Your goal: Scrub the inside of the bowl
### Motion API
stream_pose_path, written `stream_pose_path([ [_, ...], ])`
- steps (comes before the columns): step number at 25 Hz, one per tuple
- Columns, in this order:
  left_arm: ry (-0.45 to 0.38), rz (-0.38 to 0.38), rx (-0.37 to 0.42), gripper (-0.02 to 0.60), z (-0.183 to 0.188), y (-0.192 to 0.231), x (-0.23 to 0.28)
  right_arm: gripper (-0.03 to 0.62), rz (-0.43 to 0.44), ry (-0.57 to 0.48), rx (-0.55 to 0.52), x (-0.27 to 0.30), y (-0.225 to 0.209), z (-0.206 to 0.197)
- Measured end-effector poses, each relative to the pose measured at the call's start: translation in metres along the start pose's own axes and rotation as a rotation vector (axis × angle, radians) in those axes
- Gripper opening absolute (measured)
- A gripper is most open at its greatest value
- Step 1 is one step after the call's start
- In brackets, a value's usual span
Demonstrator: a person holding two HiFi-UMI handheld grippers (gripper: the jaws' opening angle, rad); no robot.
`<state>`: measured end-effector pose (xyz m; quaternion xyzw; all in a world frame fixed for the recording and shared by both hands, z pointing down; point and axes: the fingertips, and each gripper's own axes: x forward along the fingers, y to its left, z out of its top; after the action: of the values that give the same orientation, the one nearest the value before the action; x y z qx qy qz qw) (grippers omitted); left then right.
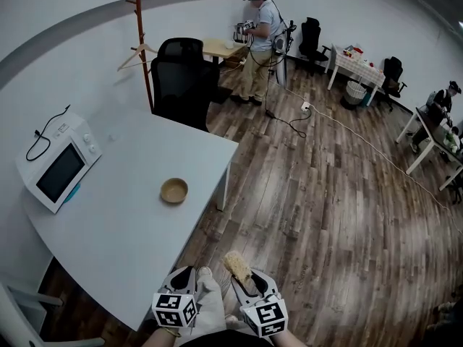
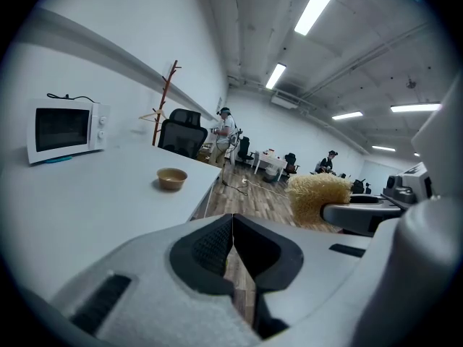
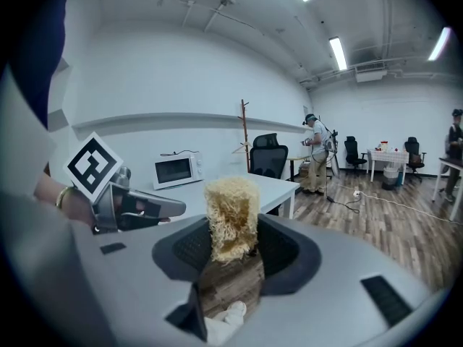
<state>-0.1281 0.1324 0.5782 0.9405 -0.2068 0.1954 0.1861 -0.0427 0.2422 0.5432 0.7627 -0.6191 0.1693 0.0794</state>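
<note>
A small tan wooden bowl point(image 1: 173, 190) stands empty on the white table point(image 1: 145, 230), near its right edge; the left gripper view shows the bowl point(image 2: 172, 178) well ahead. My left gripper point(image 1: 189, 272) hangs off the table's near corner, its jaws shut with nothing between them point(image 2: 233, 224). Beside it, my right gripper point(image 1: 244, 275) is shut on a yellow loofah scrubber point(image 1: 236, 264), which sticks up from the jaws point(image 3: 232, 246) as a fibrous block point(image 3: 231, 212). Both grippers are far short of the bowl, over the wood floor.
A white microwave point(image 1: 61, 166) sits at the table's left. A black office chair point(image 1: 184, 78) and a wooden coat stand point(image 1: 142, 38) are behind the table. A person point(image 1: 260, 42) stands at the back; a cable point(image 1: 304, 118) lies on the floor.
</note>
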Motion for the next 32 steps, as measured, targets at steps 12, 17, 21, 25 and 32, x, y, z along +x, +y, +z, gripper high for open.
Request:
stream_pose_path([
  [12, -0.011, 0.010, 0.013, 0.019, 0.064, 0.057, 0.080, 0.175, -0.009, -0.016, -0.027, 0.089, -0.040, 0.049],
  [17, -0.024, 0.046, -0.027, 0.019, 0.089, 0.093, 0.112, 0.175, 0.010, -0.011, -0.059, 0.137, -0.055, 0.074],
  [21, -0.011, 0.058, -0.042, 0.020, 0.103, 0.118, 0.130, 0.175, 0.027, -0.004, -0.069, 0.174, -0.059, 0.095],
  [25, 0.010, 0.091, -0.058, 0.020, 0.109, 0.149, 0.142, 0.175, 0.071, 0.008, -0.092, 0.211, -0.049, 0.108],
  [32, 0.076, 0.126, -0.132, 0.020, 0.096, 0.193, 0.168, 0.175, 0.118, 0.038, -0.128, 0.257, -0.038, 0.121],
])
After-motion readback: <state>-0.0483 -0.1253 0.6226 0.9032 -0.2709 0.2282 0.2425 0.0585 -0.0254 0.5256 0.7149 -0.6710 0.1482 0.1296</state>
